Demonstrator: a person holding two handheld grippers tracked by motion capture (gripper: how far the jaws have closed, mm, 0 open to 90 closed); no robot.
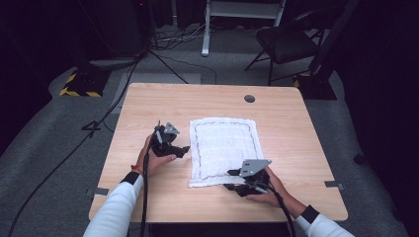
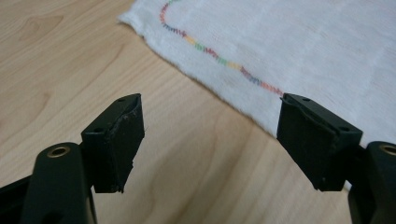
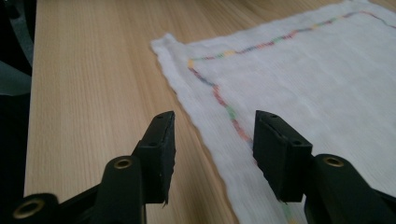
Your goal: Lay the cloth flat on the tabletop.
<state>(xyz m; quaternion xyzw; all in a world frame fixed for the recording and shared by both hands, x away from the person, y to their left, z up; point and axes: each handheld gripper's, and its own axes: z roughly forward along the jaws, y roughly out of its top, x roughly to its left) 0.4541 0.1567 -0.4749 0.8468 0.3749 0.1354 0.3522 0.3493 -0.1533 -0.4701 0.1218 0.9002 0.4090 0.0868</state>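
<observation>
A white cloth (image 1: 225,148) with a multicoloured stitched border lies flat in the middle of the wooden table (image 1: 148,103). My left gripper (image 1: 184,150) rests just off the cloth's left edge, pointing toward it. In the left gripper view this gripper (image 2: 210,135) is open over bare wood, with the cloth (image 2: 289,42) just beyond the pads. My right gripper (image 1: 230,180) sits at the cloth's near edge, close to the front of the table. In the right gripper view that gripper (image 3: 212,144) is open, and the cloth's hem (image 3: 317,79) runs under the gap without being pinched.
A dark round hole (image 1: 249,98) marks the table's far side. Beyond the table are a black folding chair (image 1: 286,42), a white frame leg (image 1: 205,29), floor cables and a stand base with yellow-black stripes (image 1: 81,86). Bare wood surrounds the cloth.
</observation>
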